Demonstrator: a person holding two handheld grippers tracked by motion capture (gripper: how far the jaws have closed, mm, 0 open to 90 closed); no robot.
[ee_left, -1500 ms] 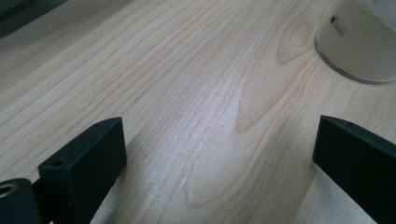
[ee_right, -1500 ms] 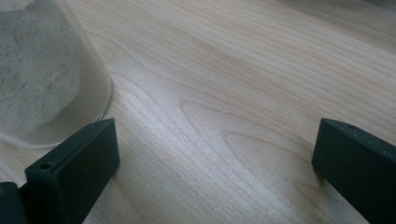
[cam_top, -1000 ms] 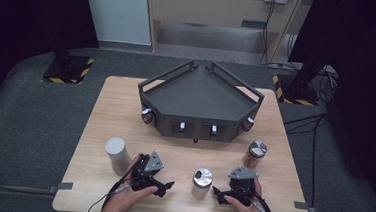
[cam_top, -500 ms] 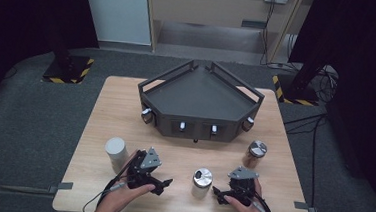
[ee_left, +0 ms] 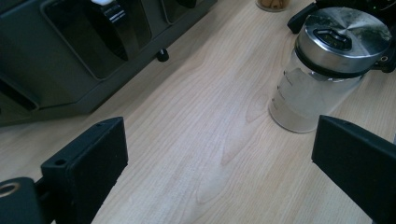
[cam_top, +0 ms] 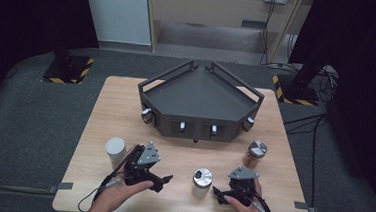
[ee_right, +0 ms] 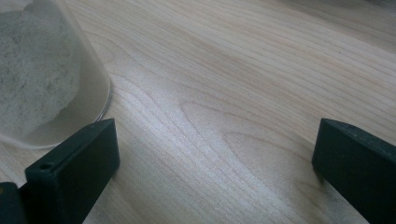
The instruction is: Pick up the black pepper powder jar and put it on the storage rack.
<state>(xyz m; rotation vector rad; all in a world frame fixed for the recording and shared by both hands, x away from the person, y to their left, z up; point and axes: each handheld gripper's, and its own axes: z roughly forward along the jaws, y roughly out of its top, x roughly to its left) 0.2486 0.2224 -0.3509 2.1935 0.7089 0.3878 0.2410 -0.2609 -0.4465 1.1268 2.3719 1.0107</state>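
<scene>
Glass jar (cam_top: 201, 183), steel lid, pale powder inside: upright on the tabletop (cam_top: 116, 106), near the front edge, between the two grippers. Left hand-held gripper (cam_top: 164, 180): jaws wide, empty, pointed toward the jar, apart from it. Right hand-held gripper (cam_top: 218, 193): jaws wide, empty, just beside the jar's base. White canister (cam_top: 115, 151): front left. Brown-filled jar (cam_top: 255, 154): right. Dark angular tray (cam_top: 201, 99): centre rear.

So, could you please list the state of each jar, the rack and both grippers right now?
Clear glass jar with steel lid: upright, lidded, free, between the grippers.
Brown-filled glass jar: upright, lidded, untouched.
White-topped jar: upright, beside left gripper.
Dark angular rack: top bare.
Left gripper: open, holding nothing.
Right gripper: open, holding nothing.
</scene>
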